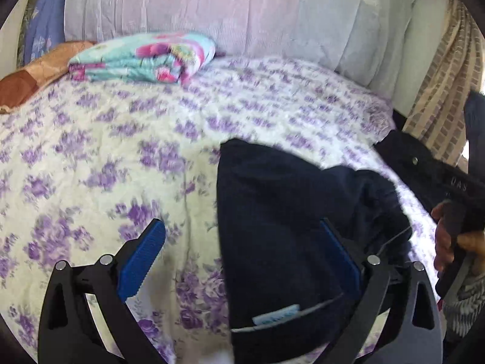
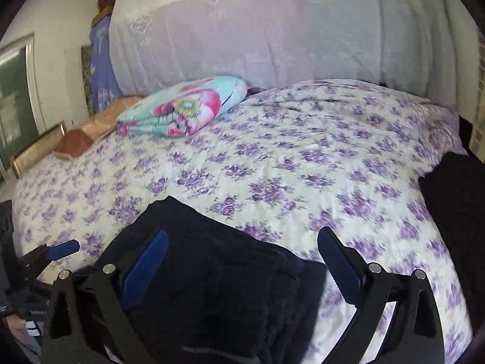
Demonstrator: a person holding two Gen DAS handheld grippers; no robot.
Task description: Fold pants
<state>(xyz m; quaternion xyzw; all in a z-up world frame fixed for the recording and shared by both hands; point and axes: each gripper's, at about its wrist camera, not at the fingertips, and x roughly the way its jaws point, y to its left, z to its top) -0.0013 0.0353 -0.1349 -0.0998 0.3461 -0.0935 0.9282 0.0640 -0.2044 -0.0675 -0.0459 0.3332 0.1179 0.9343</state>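
Holding both tongs spread wide and empty, I hover my left tongs point(image 1: 239, 261) and right tongs point(image 2: 242, 264) over the dark navy pants point(image 1: 291, 212). They lie in a compact folded bundle on the flowered bedspread point(image 1: 121, 139), near the bed's front edge and well apart from the bright folded blanket point(image 1: 145, 57). Folding looks nearly or fully finished. Another dark garment point(image 2: 457, 200) waits right of the pants, apparently unfolded.

wrist cams, angled down, shared bed point(image 1: 121, 139)
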